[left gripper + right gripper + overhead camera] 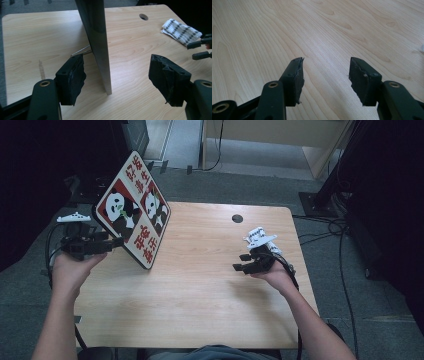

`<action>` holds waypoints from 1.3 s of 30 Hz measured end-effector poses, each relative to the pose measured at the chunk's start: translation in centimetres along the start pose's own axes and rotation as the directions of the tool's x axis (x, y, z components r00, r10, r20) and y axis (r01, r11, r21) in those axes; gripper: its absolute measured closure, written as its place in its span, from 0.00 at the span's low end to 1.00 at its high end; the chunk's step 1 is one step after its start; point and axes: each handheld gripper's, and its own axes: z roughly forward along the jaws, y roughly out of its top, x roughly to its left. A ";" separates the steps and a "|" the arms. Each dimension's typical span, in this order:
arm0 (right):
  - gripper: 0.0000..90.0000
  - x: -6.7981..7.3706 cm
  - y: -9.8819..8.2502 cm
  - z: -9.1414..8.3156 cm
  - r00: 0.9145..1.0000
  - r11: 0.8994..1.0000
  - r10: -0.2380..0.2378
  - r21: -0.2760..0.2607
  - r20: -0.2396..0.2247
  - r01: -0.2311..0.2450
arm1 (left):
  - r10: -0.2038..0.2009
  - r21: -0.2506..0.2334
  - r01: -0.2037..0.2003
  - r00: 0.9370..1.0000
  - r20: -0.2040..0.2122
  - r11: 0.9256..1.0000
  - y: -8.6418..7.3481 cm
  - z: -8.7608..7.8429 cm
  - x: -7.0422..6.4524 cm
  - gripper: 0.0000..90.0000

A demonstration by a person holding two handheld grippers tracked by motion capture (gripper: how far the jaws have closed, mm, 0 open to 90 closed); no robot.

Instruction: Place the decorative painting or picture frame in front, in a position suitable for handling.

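The panda board point(134, 210) stands tilted on its lower corner at the left of the surface point(200, 285), probably for standing it up on those thin metal legs point(81, 51) behind it. The left hand-held gripper point(117, 77) straddles its edge with jaws wide, pads apparently not pressing, hard to be sure. The right hand-held gripper point(325, 75) sits gaping, nothing in it, well apart, likely just waiting.

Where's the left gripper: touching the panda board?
Apart. In the left gripper view, the left gripper straddles the panda board, with table visible between each pad and it.
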 end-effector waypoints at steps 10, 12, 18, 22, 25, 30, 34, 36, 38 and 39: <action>0.52 -0.2 0.0 0.0 1.000 1.000 0.003 0.004 0.005 -0.003 | 0.014 0.025 -0.013 1.000 -0.017 1.000 3.4 -0.3 0.0 0.32; 0.52 -0.2 0.0 0.0 1.000 1.000 0.003 0.005 0.006 -0.003 | 0.022 0.030 -0.022 0.999 -0.025 0.999 4.3 -0.4 0.0 0.33; 0.52 -0.1 0.0 0.2 1.000 1.000 -0.001 0.012 0.006 0.001 | 0.045 0.054 -0.043 0.998 -0.050 0.998 6.8 -0.4 -0.2 0.32; 0.52 0.0 0.0 0.2 1.000 1.000 -0.002 0.015 0.004 0.002 | 0.036 0.066 -0.033 0.998 -0.052 0.997 8.1 -0.2 0.1 0.32; 0.52 0.0 0.0 0.3 1.000 1.000 -0.006 0.021 0.002 0.006 | 0.009 0.071 -0.006 0.999 -0.048 0.997 9.2 0.1 0.8 0.32; 0.52 0.1 0.0 0.3 1.000 1.000 -0.013 0.024 0.001 0.013 | -0.008 0.084 0.012 0.999 -0.046 0.996 10.8 0.6 1.6 0.33; 0.52 0.1 0.0 0.3 1.000 1.000 -0.011 0.026 0.002 0.011 | 0.006 0.108 0.000 0.998 -0.057 0.994 12.3 1.2 1.8 0.33; 0.52 0.1 -0.1 0.3 1.000 1.000 -0.010 0.026 0.002 0.010 | 0.002 0.112 0.005 0.998 -0.056 0.994 12.6 1.4 1.9 0.33; 0.52 0.2 -0.1 0.3 1.000 1.000 -0.010 0.026 0.001 0.010 | 0.011 0.128 -0.003 0.998 -0.061 0.992 13.2 1.9 2.1 0.34; 0.52 0.2 -0.1 0.3 1.000 1.000 -0.012 0.024 0.002 0.012 | 0.013 0.139 -0.004 0.998 -0.059 0.990 13.8 2.3 2.3 0.35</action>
